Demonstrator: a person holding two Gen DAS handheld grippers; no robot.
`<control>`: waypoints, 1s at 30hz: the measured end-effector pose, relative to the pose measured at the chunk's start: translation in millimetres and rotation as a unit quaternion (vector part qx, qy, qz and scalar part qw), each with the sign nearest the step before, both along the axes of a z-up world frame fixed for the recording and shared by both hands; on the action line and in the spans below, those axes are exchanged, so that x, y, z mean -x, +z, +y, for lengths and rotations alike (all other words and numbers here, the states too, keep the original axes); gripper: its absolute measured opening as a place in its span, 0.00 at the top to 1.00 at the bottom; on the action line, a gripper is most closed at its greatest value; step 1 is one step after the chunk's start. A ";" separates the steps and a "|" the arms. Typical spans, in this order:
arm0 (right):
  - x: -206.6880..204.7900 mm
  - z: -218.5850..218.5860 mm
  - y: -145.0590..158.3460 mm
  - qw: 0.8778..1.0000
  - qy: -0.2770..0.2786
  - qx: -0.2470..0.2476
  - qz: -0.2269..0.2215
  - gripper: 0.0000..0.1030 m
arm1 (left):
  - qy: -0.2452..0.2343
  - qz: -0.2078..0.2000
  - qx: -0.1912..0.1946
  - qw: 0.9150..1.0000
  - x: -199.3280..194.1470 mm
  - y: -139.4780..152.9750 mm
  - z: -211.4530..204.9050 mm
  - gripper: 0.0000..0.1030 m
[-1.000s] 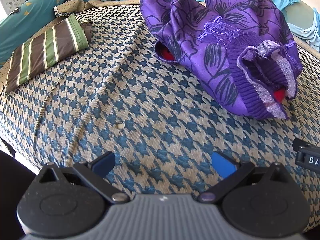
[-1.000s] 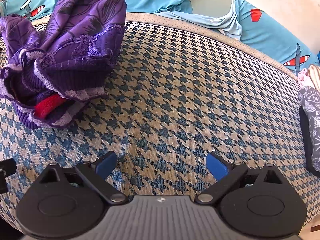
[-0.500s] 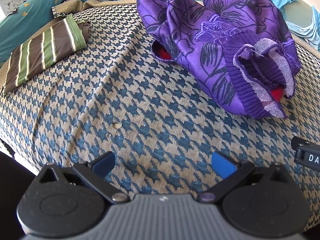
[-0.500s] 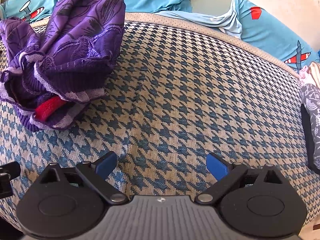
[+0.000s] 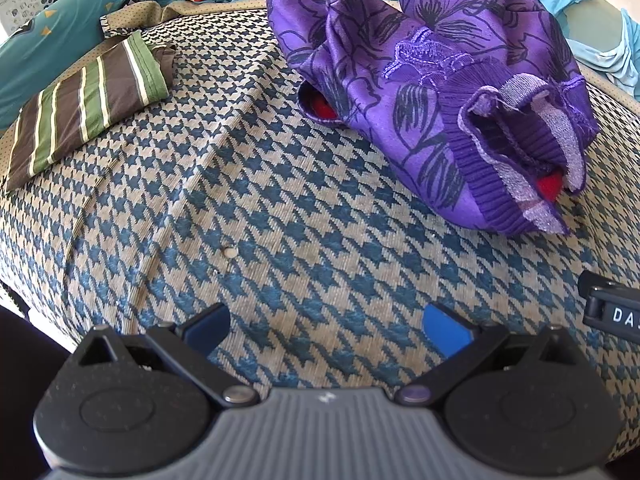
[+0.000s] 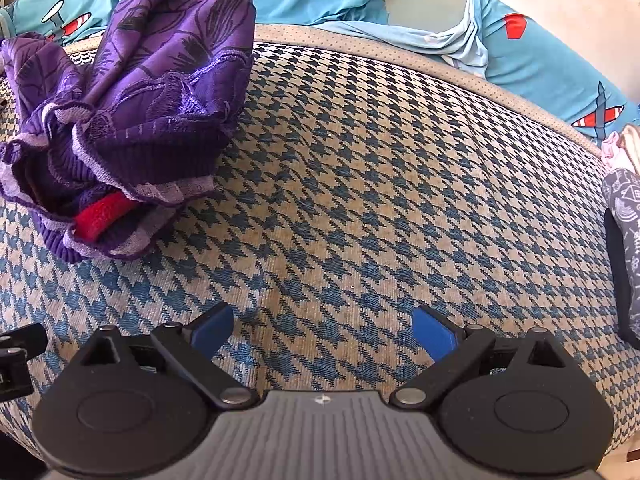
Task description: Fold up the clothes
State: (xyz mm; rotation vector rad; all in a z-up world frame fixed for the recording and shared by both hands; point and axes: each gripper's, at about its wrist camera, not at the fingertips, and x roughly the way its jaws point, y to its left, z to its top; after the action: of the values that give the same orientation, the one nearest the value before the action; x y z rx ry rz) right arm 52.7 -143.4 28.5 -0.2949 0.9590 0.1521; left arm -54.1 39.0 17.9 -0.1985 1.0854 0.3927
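The only readable lettering is in the left wrist view: white capitals "DA" on a black label strip (image 5: 622, 314) at the right edge, fixed to a black piece of hardware; the frame cuts off whatever letters follow. A small pale mark sits on the grey ribbed body of each gripper, too small to read. Nothing else carries legible text.

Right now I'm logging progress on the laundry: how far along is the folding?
Done: one striped green-and-brown garment lies folded at the cushion's far left. In hand: nothing; the left gripper and right gripper are both open over bare houndstooth cushion. Left: the purple floral garment sits in a crumpled heap, unfolded.
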 end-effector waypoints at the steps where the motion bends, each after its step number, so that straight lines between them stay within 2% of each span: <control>1: 0.0 0.0 -0.1 1.000 0.000 -0.001 0.001 0.06 | 0.000 0.000 0.000 1.000 -0.4 0.0 0.3 0.00; 19: 3.2 1.8 4.5 1.000 0.015 -0.026 0.007 0.06 | -0.003 0.000 -0.009 1.000 1.9 5.8 -6.2 0.00; 25: 5.4 -6.2 12.4 0.996 0.022 -0.084 0.009 0.06 | -0.002 -0.006 -0.016 1.000 1.6 11.2 -7.7 0.00; 30: 9.7 -8.6 19.6 0.991 0.041 -0.130 -0.001 0.06 | -0.004 -0.027 -0.022 0.999 -10.3 20.0 2.5 0.00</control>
State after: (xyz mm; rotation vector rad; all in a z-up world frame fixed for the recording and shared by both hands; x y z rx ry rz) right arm 43.0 -152.0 48.0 -0.0939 0.9132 0.3493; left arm -43.9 41.6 37.9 -0.1645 1.0235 0.4006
